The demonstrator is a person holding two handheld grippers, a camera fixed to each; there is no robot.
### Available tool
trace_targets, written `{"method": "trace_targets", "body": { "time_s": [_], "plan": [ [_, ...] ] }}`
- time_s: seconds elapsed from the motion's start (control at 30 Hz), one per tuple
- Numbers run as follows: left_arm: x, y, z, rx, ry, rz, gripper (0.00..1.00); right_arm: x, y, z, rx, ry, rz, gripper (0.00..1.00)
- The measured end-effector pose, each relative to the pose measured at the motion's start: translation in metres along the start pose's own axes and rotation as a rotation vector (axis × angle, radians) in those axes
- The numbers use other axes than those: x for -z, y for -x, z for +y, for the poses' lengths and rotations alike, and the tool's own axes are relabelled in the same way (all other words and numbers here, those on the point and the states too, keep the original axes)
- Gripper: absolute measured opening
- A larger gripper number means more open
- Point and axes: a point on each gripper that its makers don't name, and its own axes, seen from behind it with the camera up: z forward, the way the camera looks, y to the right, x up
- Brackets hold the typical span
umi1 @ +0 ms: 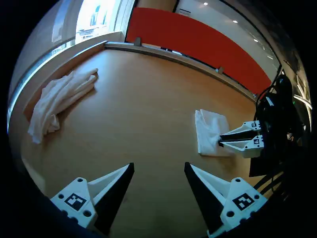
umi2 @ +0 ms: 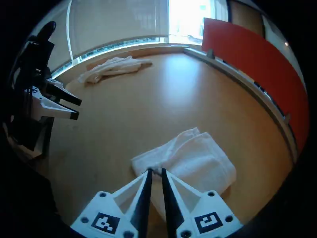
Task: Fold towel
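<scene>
A folded white towel [umi1: 210, 131] [umi2: 198, 158] lies flat on the wooden table [umi1: 150, 103] [umi2: 158, 99]. My right gripper [umi2: 156, 170] [umi1: 220, 141] rests low on the towel's near edge. Its fingers are almost closed, with the cloth's edge pinched at the tips. My left gripper [umi1: 159, 164] [umi2: 78, 109] hovers over bare wood well away from the folded towel. Its fingers are spread wide and hold nothing. A loose heap of crumpled white towels [umi1: 59, 99] [umi2: 113, 67] lies by the window side of the table.
A red partition panel [umi1: 198, 43] [umi2: 253, 63] runs along the table's far edge behind a raised grey rail [umi1: 178, 57]. A wooden ledge and windows [umi1: 95, 20] border the side with the crumpled heap. Black cables [umi1: 277, 99] hang behind the right gripper.
</scene>
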Motion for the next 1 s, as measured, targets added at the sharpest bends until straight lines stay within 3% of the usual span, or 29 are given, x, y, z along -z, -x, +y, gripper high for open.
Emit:
{"method": "trace_targets", "body": {
  "time_s": [0.07,0.13,0.5,1.0],
  "plan": [
    [0.0,0.0,0.001,-0.001,0.001,0.0,0.94,0.001,0.002,0.001,-0.007,0.003,-0.002,0.51],
    [0.0,0.0,0.001,-0.001,0.002,-0.001,0.94,0.003,0.003,0.003,-0.012,0.008,-0.002,0.64],
    [-0.001,-0.001,0.003,-0.004,0.0,0.003,0.94,0.013,0.015,0.011,-0.029,0.049,-0.002,0.66],
    [-0.004,-0.001,0.009,-0.009,0.004,0.001,0.94,0.037,0.061,0.025,-0.102,0.118,-0.035,0.66]
  ]
}}
